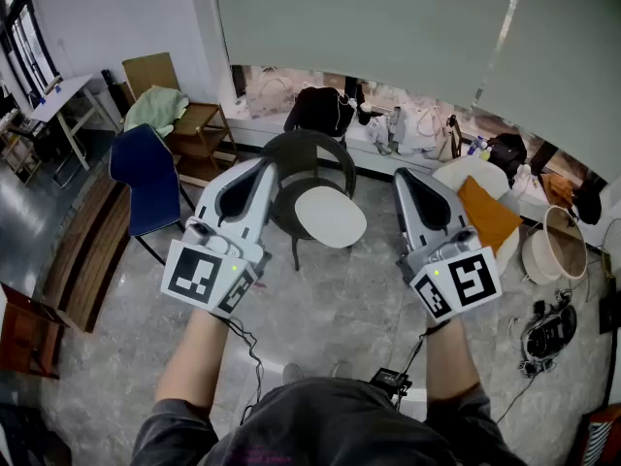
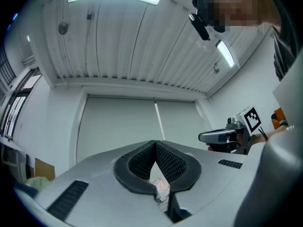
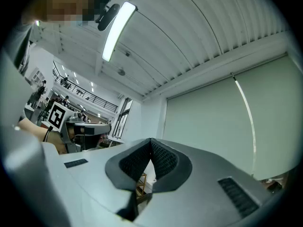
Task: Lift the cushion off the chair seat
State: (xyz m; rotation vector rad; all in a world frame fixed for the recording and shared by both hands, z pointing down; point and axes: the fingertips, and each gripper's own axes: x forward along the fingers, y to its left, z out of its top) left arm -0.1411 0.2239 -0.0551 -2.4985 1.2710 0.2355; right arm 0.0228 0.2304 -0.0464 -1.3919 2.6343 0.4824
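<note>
In the head view a white round cushion (image 1: 330, 216) lies on the seat of a dark round-backed chair (image 1: 309, 153) in the middle of the floor. My left gripper (image 1: 267, 166) is held up to the left of the chair, and its tip overlaps the chair back in the picture. My right gripper (image 1: 403, 175) hangs to the right of the cushion, apart from it. Both point slightly upward at the window blind. The left gripper view shows the pads (image 2: 155, 143) closed together and empty. The right gripper view shows the same (image 3: 151, 141). Neither touches the cushion.
A blue chair (image 1: 146, 178) and a wooden chair with a green cloth (image 1: 160, 105) stand at the left, beside a wooden bench (image 1: 87, 250). An orange cushion (image 1: 485, 212) on a white seat and a round basket (image 1: 553, 246) sit at the right. Bags (image 1: 320, 110) line the window sill.
</note>
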